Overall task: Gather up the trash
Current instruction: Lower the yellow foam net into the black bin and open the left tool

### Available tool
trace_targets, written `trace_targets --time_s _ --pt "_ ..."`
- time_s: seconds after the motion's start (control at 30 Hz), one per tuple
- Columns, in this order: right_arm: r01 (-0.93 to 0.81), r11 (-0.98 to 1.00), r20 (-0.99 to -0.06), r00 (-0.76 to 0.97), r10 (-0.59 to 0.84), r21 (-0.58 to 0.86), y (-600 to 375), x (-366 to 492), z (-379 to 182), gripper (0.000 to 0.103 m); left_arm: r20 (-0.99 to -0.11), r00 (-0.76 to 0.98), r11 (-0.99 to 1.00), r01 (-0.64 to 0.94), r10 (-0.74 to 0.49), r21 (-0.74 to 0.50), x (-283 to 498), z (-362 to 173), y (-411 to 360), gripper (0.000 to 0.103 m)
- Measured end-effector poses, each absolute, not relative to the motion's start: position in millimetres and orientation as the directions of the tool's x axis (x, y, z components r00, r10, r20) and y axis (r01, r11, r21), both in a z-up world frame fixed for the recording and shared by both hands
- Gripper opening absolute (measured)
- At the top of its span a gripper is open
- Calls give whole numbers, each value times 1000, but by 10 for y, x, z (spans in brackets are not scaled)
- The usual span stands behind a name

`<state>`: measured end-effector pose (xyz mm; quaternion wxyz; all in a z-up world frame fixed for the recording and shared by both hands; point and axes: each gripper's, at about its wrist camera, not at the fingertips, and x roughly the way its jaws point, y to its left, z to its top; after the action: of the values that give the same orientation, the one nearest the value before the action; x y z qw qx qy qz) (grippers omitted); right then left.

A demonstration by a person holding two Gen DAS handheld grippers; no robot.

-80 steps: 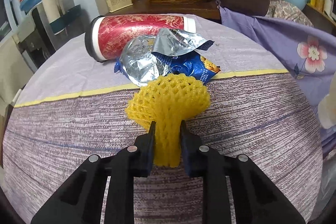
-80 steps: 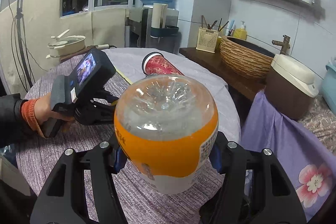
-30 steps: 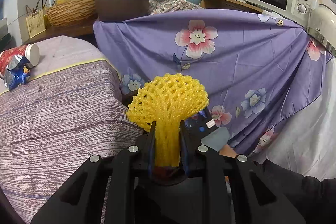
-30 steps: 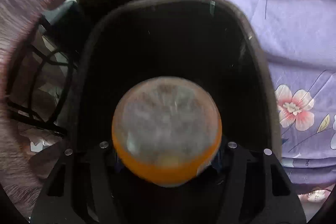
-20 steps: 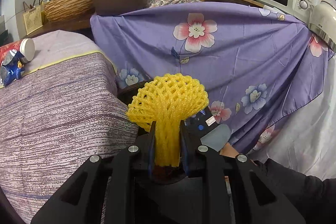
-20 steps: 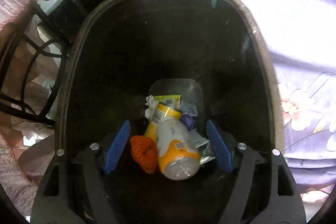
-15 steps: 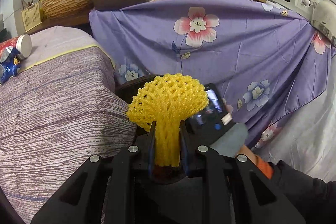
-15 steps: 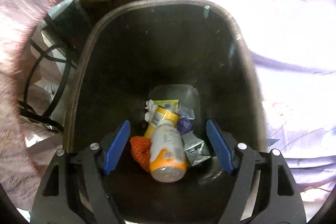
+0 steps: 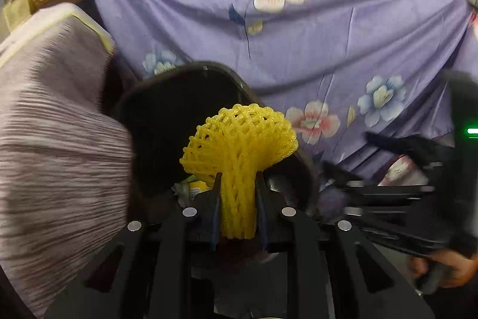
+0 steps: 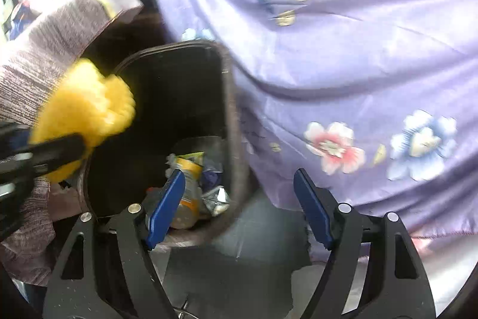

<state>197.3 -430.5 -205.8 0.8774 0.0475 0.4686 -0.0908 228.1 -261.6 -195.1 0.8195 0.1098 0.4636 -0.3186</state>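
1. Pinching a yellow foam net (image 9: 239, 145), the left gripper (image 9: 237, 199) holds it by the stem above the black bin (image 9: 179, 73); the flared top is over the bin's mouth.
2. From the right wrist view, the net (image 10: 83, 106) sits at the bin's (image 10: 230, 109) left rim, blurred.
3. The right gripper (image 10: 239, 205) has its jaws spread wide with nothing between them, low beside the bin.
4. A bottle (image 10: 186, 187) with an orange band lies at the bin's bottom among wrappers (image 10: 215, 196).
5. A purple floral cloth (image 10: 343, 65) hangs just right of the bin; a striped tablecloth (image 9: 53, 154) is on its left.
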Motion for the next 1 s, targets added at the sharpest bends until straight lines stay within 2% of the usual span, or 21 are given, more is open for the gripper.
trace_targets --time_s 0.33,0.4,0.5,0.53,0.57,0.87,1.0 --pt "271 963 -835 529 -154 -6 -4528 1643 -2094 75 -903 277 769 634 -327 -84 2539 -2596 -2890 21" --pt "273 962 -835 526 -159 -11 -4505 1628 -2106 75 -908 274 767 638 -317 -75 2538 -2637 -2897 26" --pt "274 962 -836 525 -159 -11 -4506 1613 -2110 75 -912 272 761 645 -307 -64 2531 -2663 -2929 53" --pt "274 962 -837 524 -159 -11 -4500 1612 -2112 75 -909 284 763 644 -306 -56 2521 -2647 -2929 66" --pt "275 961 -837 523 -160 -11 -4502 1616 -2114 75 -900 301 764 643 -316 -53 2501 -2610 -2916 70" --pt "288 957 -830 527 -179 -24 -4537 1625 -2087 75 -850 351 764 638 -393 -90 2366 -2213 -2815 83" --pt "322 947 -821 536 -199 -19 -4639 1610 -2018 76 -809 423 767 639 -408 -52 2200 -1917 -2729 89"
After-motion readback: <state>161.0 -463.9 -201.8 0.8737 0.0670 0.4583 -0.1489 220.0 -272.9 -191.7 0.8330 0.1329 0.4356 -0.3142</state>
